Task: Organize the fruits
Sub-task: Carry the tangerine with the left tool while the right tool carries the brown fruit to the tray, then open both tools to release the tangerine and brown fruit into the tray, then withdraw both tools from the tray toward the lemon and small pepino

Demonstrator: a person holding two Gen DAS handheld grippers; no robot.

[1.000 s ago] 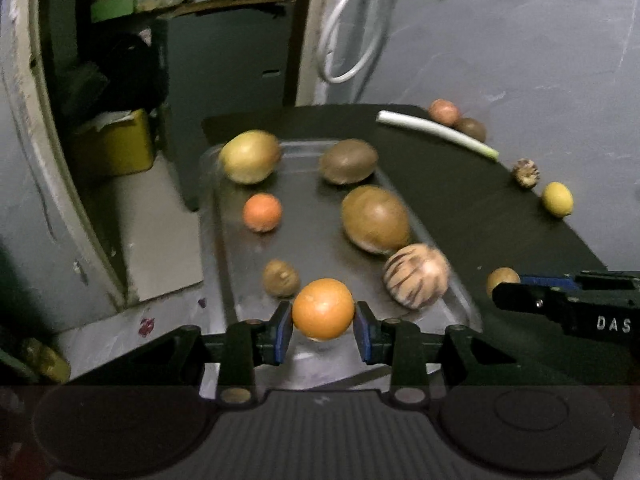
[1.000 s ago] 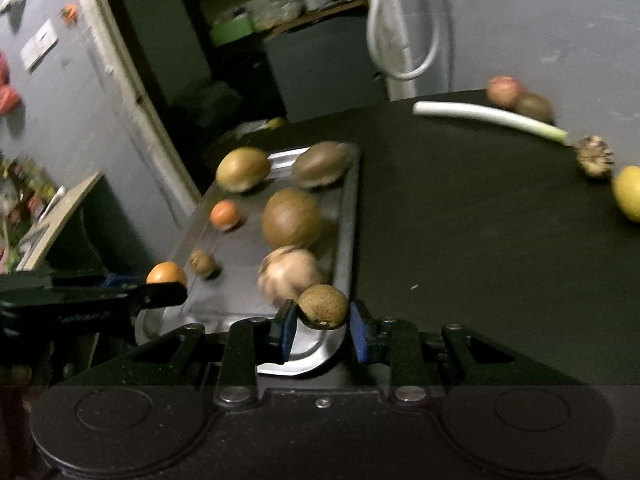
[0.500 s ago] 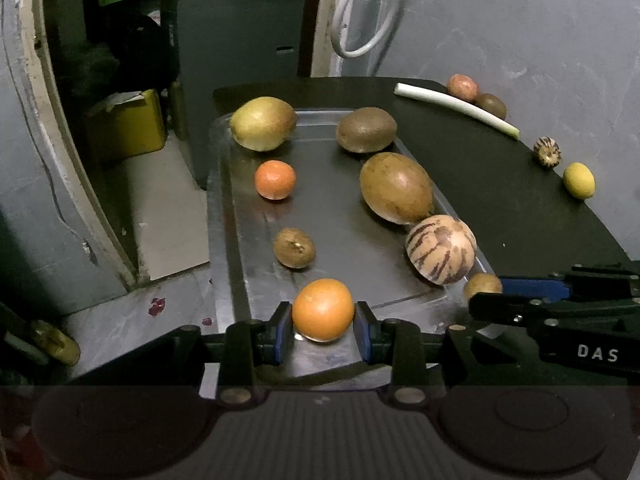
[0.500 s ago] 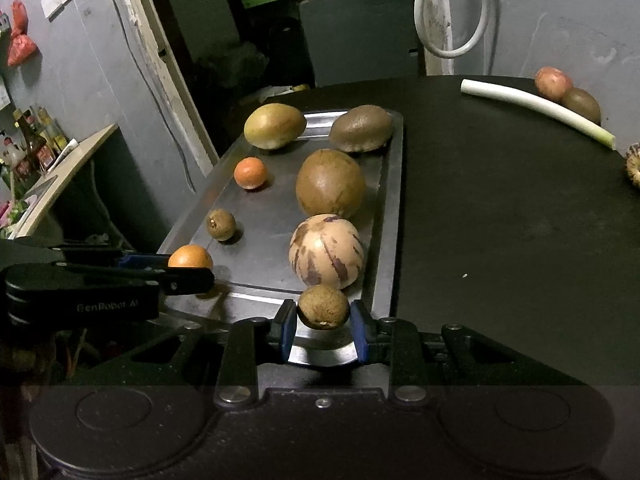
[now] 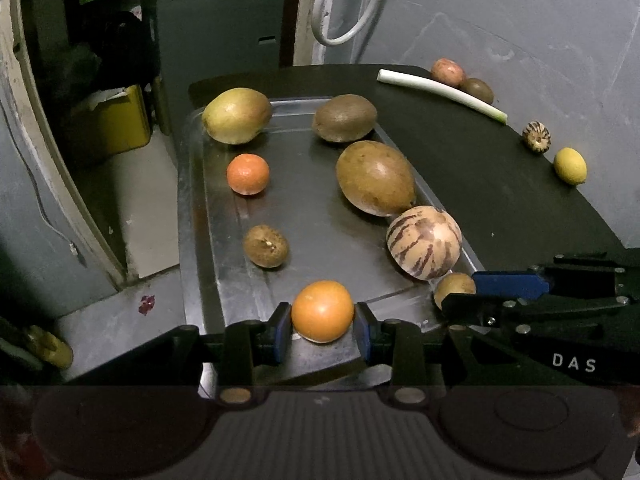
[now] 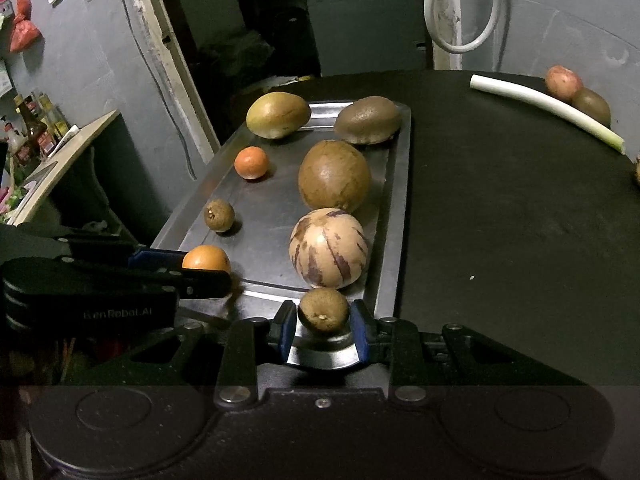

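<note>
The orange fruit [image 5: 322, 311] sits between the pads of the left tool [image 5: 322, 330], low over the near end of the metal tray [image 5: 192, 216]. The jaws of this tool have just been opening a little, with the fruit between them; a thin gap seems to show at the right pad, so I judge the grip is letting go. If the fruit is not fully resting on the tray, it can roll toward the near rim and fall. The right tool [image 6: 323, 330] is closed on a small brown fruit [image 6: 323, 309] at the tray's near right corner, close beside the striped fruit [image 6: 328, 247]. Releasing there can knock it, or drop the fruit onto the dark tabletop [image 6: 500, 220].
</note>
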